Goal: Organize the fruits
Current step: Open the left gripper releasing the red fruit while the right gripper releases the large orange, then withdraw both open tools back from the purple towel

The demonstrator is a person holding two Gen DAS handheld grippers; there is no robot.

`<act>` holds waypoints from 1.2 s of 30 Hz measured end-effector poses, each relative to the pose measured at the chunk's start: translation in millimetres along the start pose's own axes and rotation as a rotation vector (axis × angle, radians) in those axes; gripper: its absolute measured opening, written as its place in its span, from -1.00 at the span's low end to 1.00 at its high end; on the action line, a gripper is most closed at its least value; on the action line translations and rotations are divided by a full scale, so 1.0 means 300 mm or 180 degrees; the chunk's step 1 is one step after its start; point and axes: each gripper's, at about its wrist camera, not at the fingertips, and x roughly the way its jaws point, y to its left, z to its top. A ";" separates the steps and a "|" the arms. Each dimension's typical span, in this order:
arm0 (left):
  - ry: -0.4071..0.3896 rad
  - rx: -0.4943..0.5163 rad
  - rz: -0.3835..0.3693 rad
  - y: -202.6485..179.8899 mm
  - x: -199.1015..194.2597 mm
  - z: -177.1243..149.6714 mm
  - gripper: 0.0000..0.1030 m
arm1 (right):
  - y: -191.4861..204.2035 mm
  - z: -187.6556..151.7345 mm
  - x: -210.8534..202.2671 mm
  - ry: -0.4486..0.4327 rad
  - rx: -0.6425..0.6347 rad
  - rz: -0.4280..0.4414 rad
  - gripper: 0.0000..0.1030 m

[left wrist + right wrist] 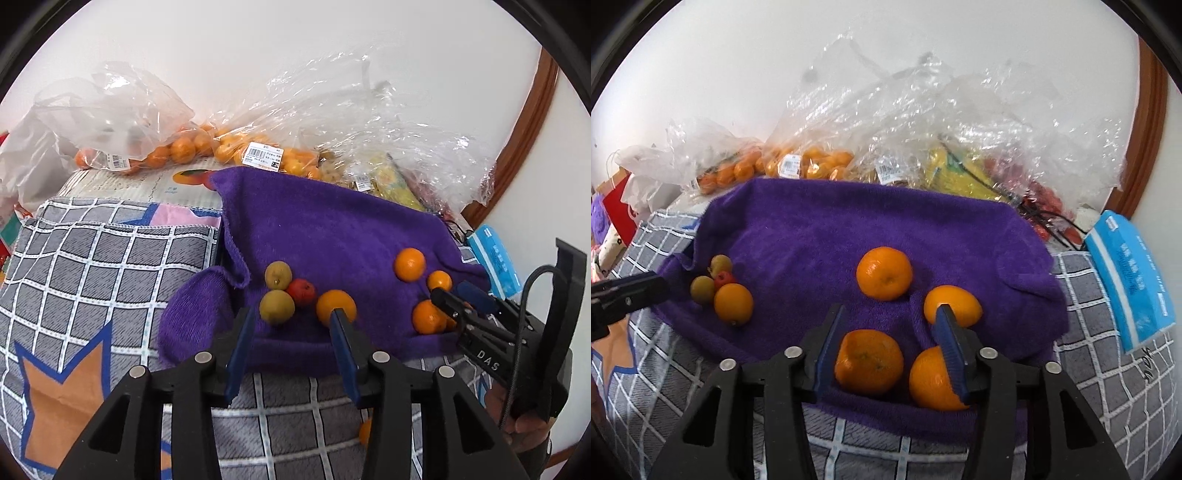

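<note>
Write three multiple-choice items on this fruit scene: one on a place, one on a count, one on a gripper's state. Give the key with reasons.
1. Where does the red fruit lie?
A. in a plastic bag
B. on the purple towel, among two green fruits and an orange
C. on the blue packet

2. How many oranges lie loose near the right gripper?
A. one
B. four
C. nine

3. How is the left gripper?
A. open, holding nothing
B. shut on a green fruit
C. shut on the towel

Key: 1 B, it sits in that cluster on the towel; 2 B, the right wrist view shows four; 3 A, its fingers stand apart.
</note>
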 end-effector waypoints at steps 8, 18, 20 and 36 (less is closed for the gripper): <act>-0.0087 0.0105 -0.0050 -0.015 -0.089 -0.038 -0.18 | 0.071 -0.007 -0.162 -0.0235 -0.0106 -0.0095 0.16; -0.0172 0.0141 -0.0011 -0.002 -0.174 -0.102 -0.18 | 0.125 -0.052 -0.311 -0.0424 -0.0062 -0.0150 0.16; -0.0190 0.0142 -0.0003 -0.001 -0.187 -0.113 -0.18 | 0.127 -0.062 -0.323 -0.0422 -0.0044 -0.0140 0.17; -0.0225 0.0050 0.0024 0.050 -0.220 -0.177 -0.18 | 0.142 -0.142 -0.331 -0.0330 0.0180 0.0042 0.16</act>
